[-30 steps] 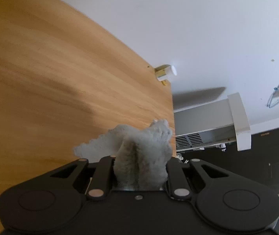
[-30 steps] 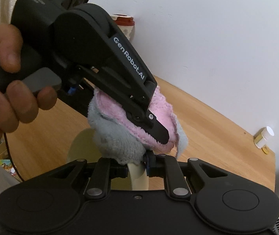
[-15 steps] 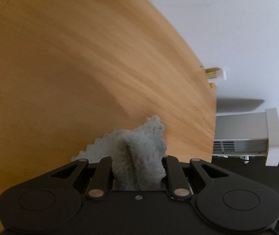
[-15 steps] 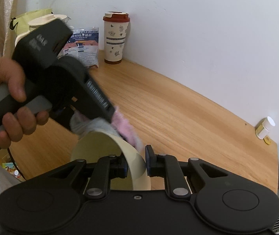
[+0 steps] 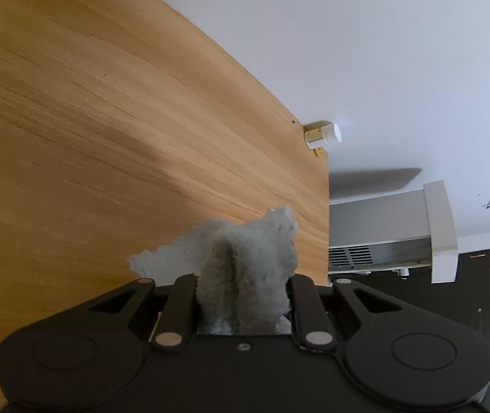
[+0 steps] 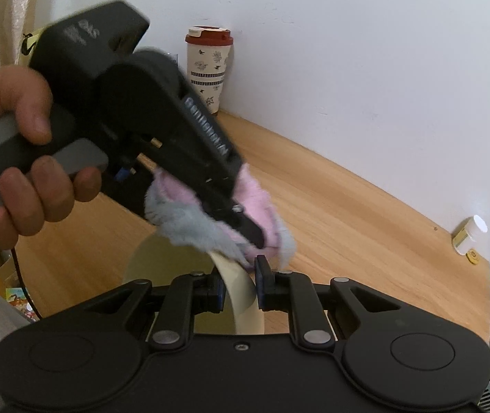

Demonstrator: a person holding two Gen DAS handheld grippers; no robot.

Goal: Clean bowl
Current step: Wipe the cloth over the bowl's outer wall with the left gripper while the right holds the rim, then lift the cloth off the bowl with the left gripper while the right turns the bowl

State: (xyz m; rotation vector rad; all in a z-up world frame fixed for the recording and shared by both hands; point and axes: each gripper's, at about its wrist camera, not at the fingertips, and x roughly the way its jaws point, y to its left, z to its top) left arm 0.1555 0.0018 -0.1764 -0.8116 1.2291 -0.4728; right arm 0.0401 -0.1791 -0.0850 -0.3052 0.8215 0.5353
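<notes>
In the right wrist view my right gripper [image 6: 241, 285] is shut on the rim of a cream bowl [image 6: 176, 268], which it holds tilted above the wooden table [image 6: 348, 206]. A hand [image 6: 31, 186] holds my left gripper [image 6: 255, 237], which points down at the rim of the bowl. It is shut on a fluffy pink and grey cloth [image 6: 189, 216] that presses against the rim just above my right fingers. In the left wrist view the grey cloth [image 5: 248, 268] bunches up between the fingers of the left gripper [image 5: 243, 285] and hides the bowl.
A patterned tumbler with a red lid [image 6: 208, 72] stands at the back by the white wall. A small white-capped bottle [image 5: 322, 134] sits at the table's far right corner. Past the table's right edge stands a white heater [image 5: 382, 227]. Bags and clutter lie at the left.
The left gripper with the cloth swept left and down along the bowl, then came back up to the rim by my right fingers. The right gripper kept the bowl still.
</notes>
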